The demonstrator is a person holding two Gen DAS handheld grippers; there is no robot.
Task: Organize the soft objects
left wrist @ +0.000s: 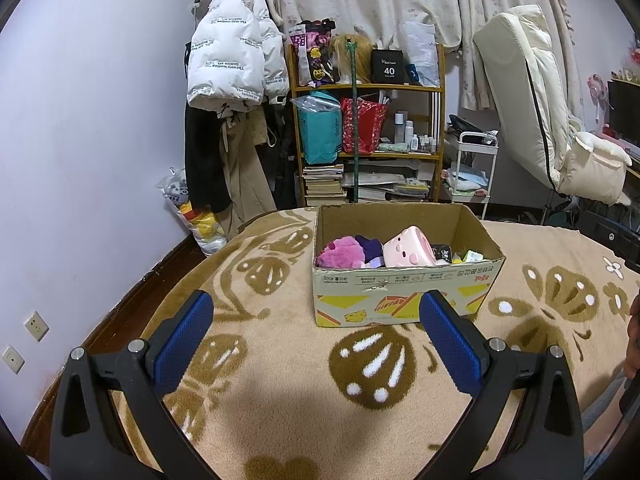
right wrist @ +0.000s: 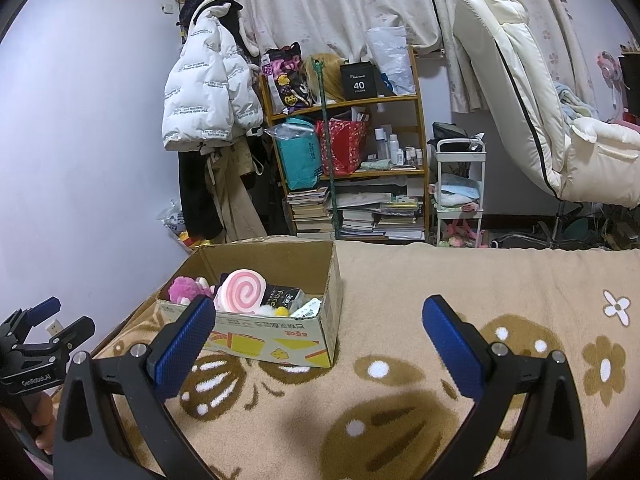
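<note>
A cardboard box [left wrist: 404,300] stands on a beige blanket with brown butterfly patterns [left wrist: 280,400]. Inside lie a magenta plush toy [left wrist: 340,254], a purple soft item [left wrist: 370,248], a pink pig-faced soft object [left wrist: 408,252] and small packets [left wrist: 472,257]. My left gripper [left wrist: 316,334] is open and empty, just short of the box's near wall. In the right wrist view the box [right wrist: 280,340] sits left of centre, with a pink swirl cushion [right wrist: 240,292] and the magenta plush [right wrist: 184,288] in it. My right gripper [right wrist: 318,340] is open and empty over the blanket, right of the box. The left gripper [right wrist: 60,326] shows at the far left.
Behind the bed stand a wooden shelf [left wrist: 368,88] with bags, bottles and books, a white puffer jacket [left wrist: 228,52] on a coat rack, a white cart [left wrist: 472,168] and a cream recliner chair [left wrist: 536,100]. A bag of toys [left wrist: 192,212] lies on the floor by the wall.
</note>
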